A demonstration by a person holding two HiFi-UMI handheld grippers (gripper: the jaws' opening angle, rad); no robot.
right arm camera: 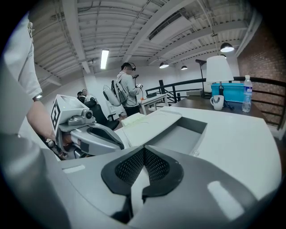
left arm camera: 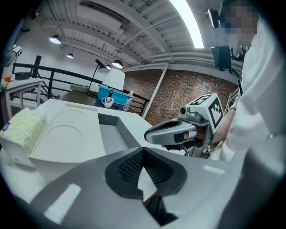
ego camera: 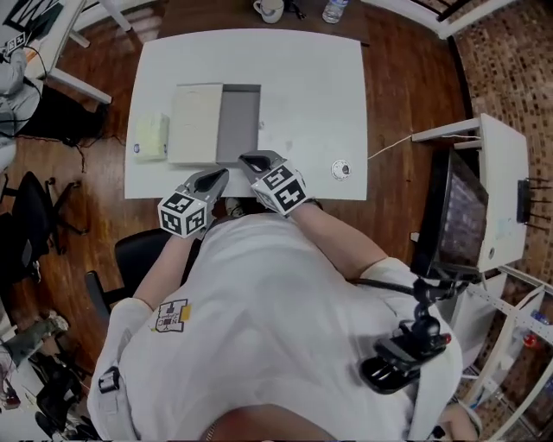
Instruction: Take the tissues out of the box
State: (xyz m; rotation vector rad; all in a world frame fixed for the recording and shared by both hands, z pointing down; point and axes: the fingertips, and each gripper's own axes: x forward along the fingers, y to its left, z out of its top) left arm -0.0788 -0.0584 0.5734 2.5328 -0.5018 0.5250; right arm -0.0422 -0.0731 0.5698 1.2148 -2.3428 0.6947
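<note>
A flat box [ego camera: 216, 123] lies on the white table [ego camera: 320, 95], its cream lid [ego camera: 196, 123] slid to the left over the grey tray [ego camera: 238, 121], whose uncovered part shows nothing inside. A pale yellow-green tissue pack [ego camera: 150, 138] rests on the table just left of the box. My left gripper [ego camera: 218, 177] and right gripper [ego camera: 251, 160] hover side by side at the table's near edge, just in front of the box. Both are shut with nothing between the jaws. In the left gripper view the shut jaws [left arm camera: 143, 150] point at the box [left arm camera: 67, 134], with the tissue pack [left arm camera: 24, 127] at the left. The right gripper view shows its shut jaws [right arm camera: 144, 148] before the grey tray [right arm camera: 178, 134].
A small round object [ego camera: 342, 169] lies on the table to the right of my grippers, with a white cable [ego camera: 393, 145] running off to a side desk and monitor [ego camera: 462, 216]. A mug [ego camera: 270, 9] and a bottle [ego camera: 333, 9] stand beyond the far edge. A black chair [ego camera: 143, 255] is under me.
</note>
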